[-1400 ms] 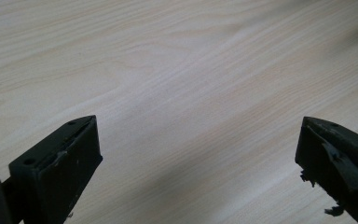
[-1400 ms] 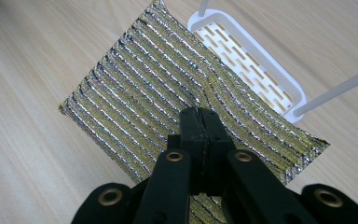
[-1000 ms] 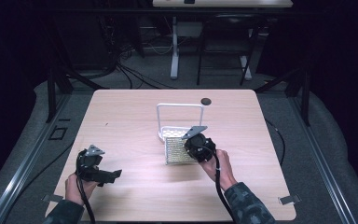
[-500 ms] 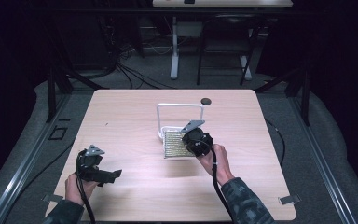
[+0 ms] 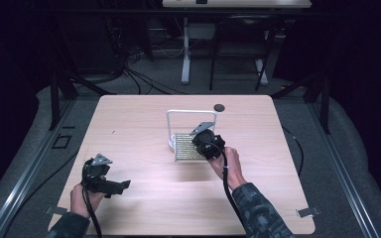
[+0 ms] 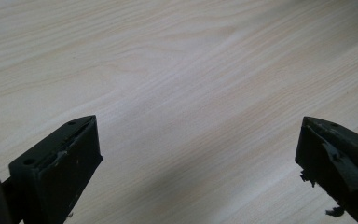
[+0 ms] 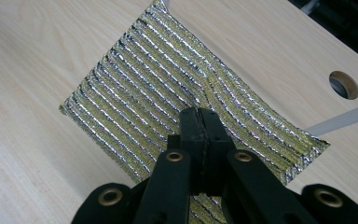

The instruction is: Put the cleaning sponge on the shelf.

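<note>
One foil sheet (image 7: 168, 88), pinched by the right claw (image 7: 199, 122); left claw (image 6: 196, 163) gapes.

pale wooden table (image 5: 139, 124) with a round hole (image 5: 220, 107) near its far edge.

Both grippers black: left gripper (image 5: 113, 185) grey triangular top plate, right gripper (image 7: 198, 122) brass-ringed pivot holes, camo sleeve (image 5: 260, 210).
</note>
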Demonstrator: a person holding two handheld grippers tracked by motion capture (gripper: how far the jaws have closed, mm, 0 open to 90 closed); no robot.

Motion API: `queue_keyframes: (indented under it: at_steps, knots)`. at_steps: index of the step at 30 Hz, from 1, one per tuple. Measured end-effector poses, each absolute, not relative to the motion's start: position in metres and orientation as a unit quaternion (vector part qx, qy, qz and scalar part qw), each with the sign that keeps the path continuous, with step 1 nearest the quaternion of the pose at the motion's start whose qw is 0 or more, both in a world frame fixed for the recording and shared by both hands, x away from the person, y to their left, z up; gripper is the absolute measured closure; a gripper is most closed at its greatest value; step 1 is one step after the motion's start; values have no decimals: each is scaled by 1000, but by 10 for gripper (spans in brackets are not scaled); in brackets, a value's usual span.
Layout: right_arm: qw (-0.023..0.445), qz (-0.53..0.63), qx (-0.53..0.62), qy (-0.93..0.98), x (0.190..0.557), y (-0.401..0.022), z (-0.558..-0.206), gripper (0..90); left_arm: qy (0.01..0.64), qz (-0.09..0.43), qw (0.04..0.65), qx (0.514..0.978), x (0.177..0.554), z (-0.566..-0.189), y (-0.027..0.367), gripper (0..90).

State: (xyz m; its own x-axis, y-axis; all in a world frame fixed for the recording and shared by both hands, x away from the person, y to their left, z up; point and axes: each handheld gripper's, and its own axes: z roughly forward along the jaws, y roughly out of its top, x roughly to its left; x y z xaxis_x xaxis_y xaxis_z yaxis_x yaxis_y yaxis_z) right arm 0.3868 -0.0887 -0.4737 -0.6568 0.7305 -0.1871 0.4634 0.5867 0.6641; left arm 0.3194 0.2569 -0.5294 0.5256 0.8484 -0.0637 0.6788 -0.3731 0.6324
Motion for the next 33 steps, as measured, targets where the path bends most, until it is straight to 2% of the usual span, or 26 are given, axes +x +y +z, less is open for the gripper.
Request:
queue_keyframes:
  at_steps: [14,33]
  knots:
    - [247,285,351,857,408,-78,-475,900,464,135,312,818,320,-529,256,1]
    - [250,274,372,851,431,-76,-485,900,460,136,313,820,321,-529,254,1]
